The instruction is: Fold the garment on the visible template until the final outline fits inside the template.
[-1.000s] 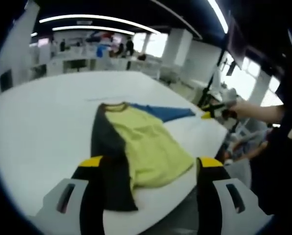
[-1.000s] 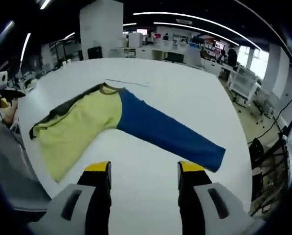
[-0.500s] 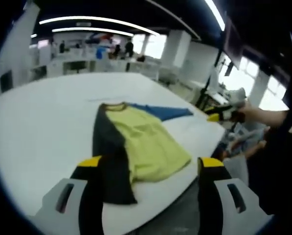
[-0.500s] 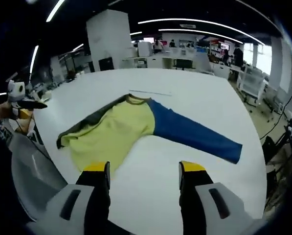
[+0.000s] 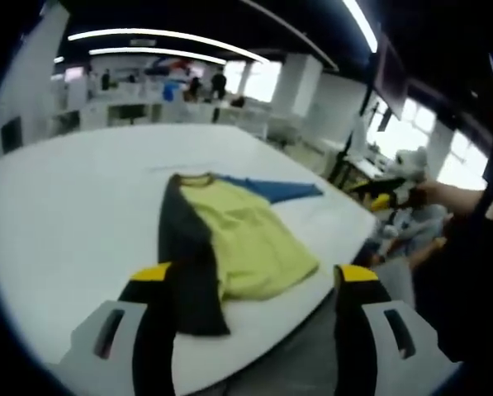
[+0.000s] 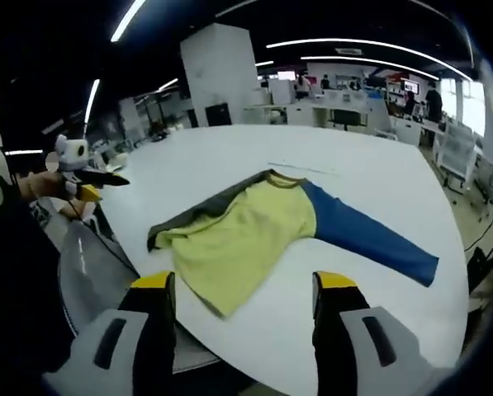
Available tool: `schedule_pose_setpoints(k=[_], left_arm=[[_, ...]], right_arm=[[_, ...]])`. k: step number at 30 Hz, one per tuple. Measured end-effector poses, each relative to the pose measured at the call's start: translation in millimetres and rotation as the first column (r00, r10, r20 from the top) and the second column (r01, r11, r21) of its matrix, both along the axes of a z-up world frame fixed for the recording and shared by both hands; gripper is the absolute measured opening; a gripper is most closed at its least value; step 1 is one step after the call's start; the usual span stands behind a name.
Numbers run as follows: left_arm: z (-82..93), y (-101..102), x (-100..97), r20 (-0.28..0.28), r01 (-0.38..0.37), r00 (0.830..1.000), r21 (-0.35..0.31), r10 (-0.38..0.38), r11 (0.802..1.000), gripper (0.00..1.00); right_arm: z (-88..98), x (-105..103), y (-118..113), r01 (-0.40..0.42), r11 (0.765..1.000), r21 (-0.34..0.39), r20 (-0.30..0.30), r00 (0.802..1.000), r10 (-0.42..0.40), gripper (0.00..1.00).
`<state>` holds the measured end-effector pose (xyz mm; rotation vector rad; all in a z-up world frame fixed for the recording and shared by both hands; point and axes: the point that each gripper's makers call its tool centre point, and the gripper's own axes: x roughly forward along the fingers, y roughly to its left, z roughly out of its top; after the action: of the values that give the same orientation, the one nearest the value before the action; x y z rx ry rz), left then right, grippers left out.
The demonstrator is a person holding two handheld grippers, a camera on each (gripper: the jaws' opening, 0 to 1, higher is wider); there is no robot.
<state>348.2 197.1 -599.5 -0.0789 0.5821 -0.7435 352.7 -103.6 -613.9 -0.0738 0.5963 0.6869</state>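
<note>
A long-sleeved shirt (image 5: 229, 239) lies flat on a large white table (image 5: 64, 214) — yellow-green body, one dark grey sleeve, one blue sleeve. In the left gripper view the shirt sits just above centre, the grey sleeve (image 5: 188, 264) running down toward 6 o'clock along the body's left edge, the blue sleeve (image 5: 275, 190) reaching out toward 2 o'clock. The left gripper (image 5: 254, 276) hangs above the table's near edge, jaws spread wide and holding nothing. At 3 o'clock the right gripper (image 5: 386, 198) shows in a person's hand, off the table's edge, well apart from the shirt.

In the right gripper view the shirt (image 6: 246, 235) lies at centre, its blue sleeve (image 6: 370, 239) stretched toward 4 o'clock and the grey sleeve (image 6: 201, 210) folded along the far edge of the body. The right gripper (image 6: 242, 285) — jaws parted, empty — hovers short of the hem. The left gripper (image 6: 85, 173) shows at 9 o'clock, beyond the table (image 6: 378, 148).
</note>
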Motion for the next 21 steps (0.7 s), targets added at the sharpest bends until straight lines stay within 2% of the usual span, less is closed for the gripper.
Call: schedule_pose_setpoints(k=[5, 13, 16, 21], left_arm=[[-3.3, 7, -8.0, -0.015, -0.006, 1.0, 0.005, 0.006, 1.0, 0.76], [-2.1, 15, -13.4, -0.02, -0.012, 1.0, 0.008, 0.012, 1.0, 0.76], [-2.0, 17, -14.3, -0.023, -0.014, 1.0, 0.008, 0.015, 1.0, 0.77], [-1.9, 18, -15.4, -0.025, -0.017, 1.0, 0.006, 0.017, 1.0, 0.78]], right_arm=[[4.0, -14, 10, -0.046, 0.999, 0.023, 0.021, 0.999, 0.045, 0.78], [7.1, -27, 14, -0.049, 0.998, 0.031, 0.015, 0.999, 0.049, 0.89], [6.6, -29, 11, -0.036, 0.999, 0.016, 0.017, 0.999, 0.036, 0.99], [6.5, -30, 2, -0.015, 1.0, 0.008, 0.003, 1.0, 0.015, 1.0]])
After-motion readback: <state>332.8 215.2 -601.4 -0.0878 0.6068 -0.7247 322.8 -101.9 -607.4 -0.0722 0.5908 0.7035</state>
